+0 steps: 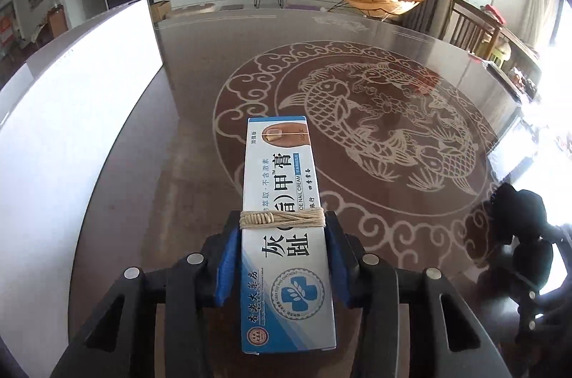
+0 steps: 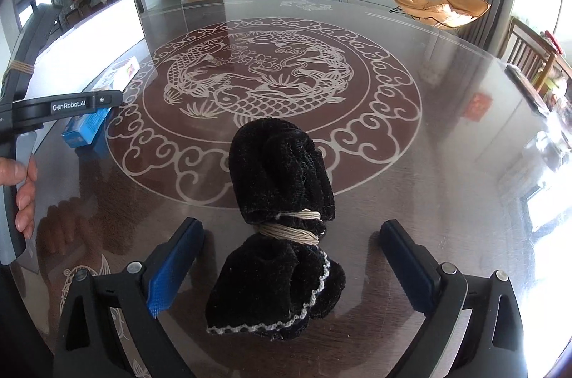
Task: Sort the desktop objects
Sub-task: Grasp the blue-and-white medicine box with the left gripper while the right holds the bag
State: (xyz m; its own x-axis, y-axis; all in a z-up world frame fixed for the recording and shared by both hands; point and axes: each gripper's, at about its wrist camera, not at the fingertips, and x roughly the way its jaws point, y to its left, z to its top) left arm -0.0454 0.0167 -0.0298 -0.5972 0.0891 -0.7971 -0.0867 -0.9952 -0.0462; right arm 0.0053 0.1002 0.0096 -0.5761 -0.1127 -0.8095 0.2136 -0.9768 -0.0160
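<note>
The left gripper [image 1: 284, 256] points forward and down over the table, and its blue pads [image 1: 226, 265] press on both long sides of a nail cream box [image 1: 284, 199], pinching it near its near half. The box is a long white and blue carton bound once around with pale twine [image 1: 282, 220]; it runs away from the camera along the line of the fingers, its far end out over the dark glass table top [image 1: 178, 163] with the carp and cloud pattern. In the right wrist view the same gripper shows at the left edge, a hand [image 2: 25, 195] wrapped around its handle, with the blue end of the box below the black finger.

The right gripper [image 2: 286, 267] also tilts down toward the table, with its jaws spread wide. A black velvet bundle [image 2: 279, 227], tied at its waist with pale cord [image 2: 289, 229] and edged with white stitching at the near end, lies on the glass between the two fingers. Neither pad touches it; there is clear table on each side. In the left wrist view this bundle lies at the right edge, near the bright window side.

A large white box [image 1: 71, 113] stands along the left side of the table, just beside the left gripper. Its inside cannot be made out from either view, since the surface is washed out by light.
</note>
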